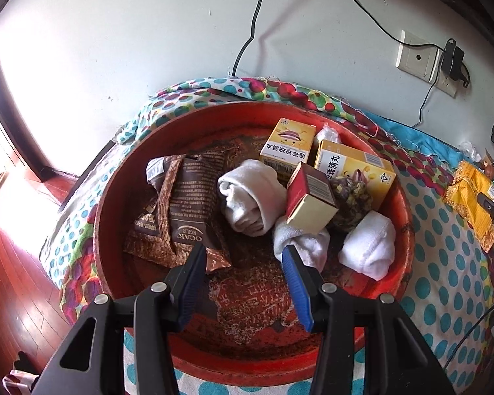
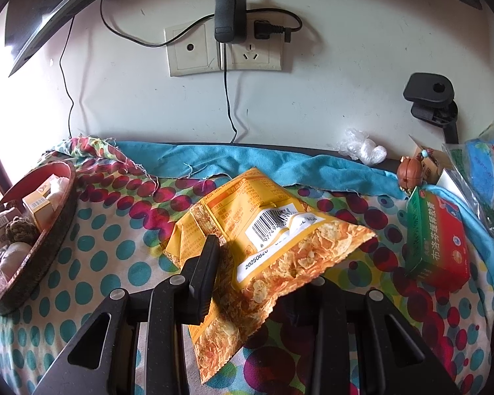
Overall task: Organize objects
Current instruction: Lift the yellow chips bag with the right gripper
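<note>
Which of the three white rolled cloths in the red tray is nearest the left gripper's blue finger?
The middle white cloth, under the red-and-cream box; the blue fingertip overlaps it.

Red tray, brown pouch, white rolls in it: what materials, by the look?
Red tray: likely lacquered wood or a similar rigid material; the red coat is worn through in speckled brown patches across the floor. Brown pouch: glossy printed plastic or foil film, with creases and a crimped seam. White rolls: soft knit or terry cloth, with a fuzzy, ribbed surface and visible stitching; possibly socks or small towels.
</note>
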